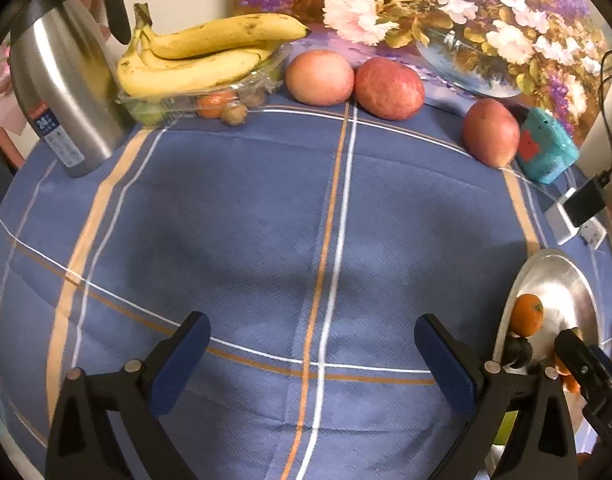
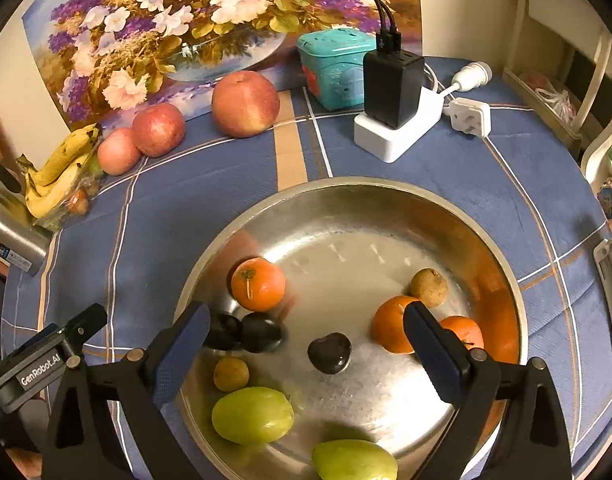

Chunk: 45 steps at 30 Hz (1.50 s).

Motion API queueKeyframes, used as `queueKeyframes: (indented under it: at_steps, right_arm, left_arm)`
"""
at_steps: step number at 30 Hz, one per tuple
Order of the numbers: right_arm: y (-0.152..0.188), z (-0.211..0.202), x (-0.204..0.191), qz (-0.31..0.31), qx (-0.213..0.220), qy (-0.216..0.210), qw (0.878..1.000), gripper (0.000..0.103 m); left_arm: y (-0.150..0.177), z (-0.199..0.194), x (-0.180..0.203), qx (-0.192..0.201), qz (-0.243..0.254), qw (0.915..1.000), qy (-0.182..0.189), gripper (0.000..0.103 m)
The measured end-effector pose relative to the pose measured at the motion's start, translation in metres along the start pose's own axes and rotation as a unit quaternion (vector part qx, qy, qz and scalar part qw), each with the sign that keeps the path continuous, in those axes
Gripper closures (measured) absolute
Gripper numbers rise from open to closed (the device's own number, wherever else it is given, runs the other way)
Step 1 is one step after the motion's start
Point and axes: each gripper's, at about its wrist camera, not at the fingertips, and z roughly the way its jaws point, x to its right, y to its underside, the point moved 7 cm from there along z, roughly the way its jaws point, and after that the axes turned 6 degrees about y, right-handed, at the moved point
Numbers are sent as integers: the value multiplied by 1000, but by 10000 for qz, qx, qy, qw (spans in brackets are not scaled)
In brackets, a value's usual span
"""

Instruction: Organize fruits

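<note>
My right gripper [image 2: 306, 344] hangs open over a steel bowl [image 2: 386, 196]. A dark cherry [image 2: 329, 352] lies loose on the bowl's floor between the fingers, touching neither pad. Around it lie several small fruits: a tangerine [image 2: 257, 284], two dark plums [image 2: 261, 332], two green fruits [image 2: 251, 414] and two brownish longans [image 2: 429, 287]. My left gripper [image 1: 312, 354] is open above bare blue cloth, left of the bowl [image 1: 562, 280]. Three red apples [image 1: 388, 88] and a banana bunch [image 1: 201, 56] on a clear tray [image 1: 157, 106] sit at the table's far edge.
A steel kettle [image 1: 65, 92] stands at the far left. A teal box [image 2: 334, 68], a black charger on a white power block [image 2: 394, 112] with cables, and a floral painting [image 2: 177, 28] line the back. A phone [image 2: 610, 276] lies at the right edge.
</note>
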Motion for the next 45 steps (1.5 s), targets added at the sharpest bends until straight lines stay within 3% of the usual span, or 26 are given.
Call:
queueKeyframes:
  at_steps: [6,10,12,34,45]
  right_arm:
    - [0,-1,-3,-49,9,-42,10000,6]
    - [2,-1,-6,-120,-1,-15,9999,6]
    - [3,-2,-8,-152,4,-8,9999,6]
    - [46,-27,-12,-51,-79,-196,9998,6]
    - [77,-55,-21,-484,125,-91,9987,6]
  left_arm:
    - [-1,-3,-6,64,21,9995,-313,0]
    - [0,-7,-16,81,43,9951,-987,0]
    - [0,-8,-17,119,128,9936,-1113,0]
    - [44,-40,-32,10,276,9942,-1041,0]
    - [68,-70,-41,106,299,9955,-897,0]
